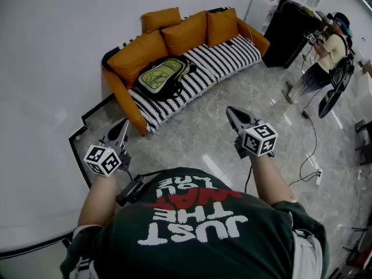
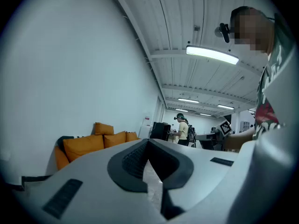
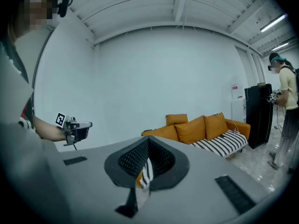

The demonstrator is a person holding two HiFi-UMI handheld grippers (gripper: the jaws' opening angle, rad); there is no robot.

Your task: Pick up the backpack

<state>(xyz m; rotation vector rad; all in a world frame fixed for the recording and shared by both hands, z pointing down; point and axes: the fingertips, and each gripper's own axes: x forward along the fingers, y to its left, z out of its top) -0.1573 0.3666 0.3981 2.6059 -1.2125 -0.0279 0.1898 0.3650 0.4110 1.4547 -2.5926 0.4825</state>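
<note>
A green and black backpack (image 1: 164, 76) lies on the striped seat of an orange sofa (image 1: 232, 52), leaning against the back cushions. Both grippers hang in the air over the floor, well short of the sofa. My left gripper (image 1: 124, 125) points toward the sofa's left end, its jaws together with nothing between them. My right gripper (image 1: 230, 110) points at the sofa's middle, jaws shut and empty. Both gripper views show the jaws meeting at their tips (image 2: 148, 143) (image 3: 148, 141). Neither gripper view shows the backpack.
A white wall runs along the left. Another person (image 1: 325, 57) stands at the far right beside a black cabinet (image 1: 288, 31). A cable and a power strip (image 1: 318, 176) lie on the marble floor to the right.
</note>
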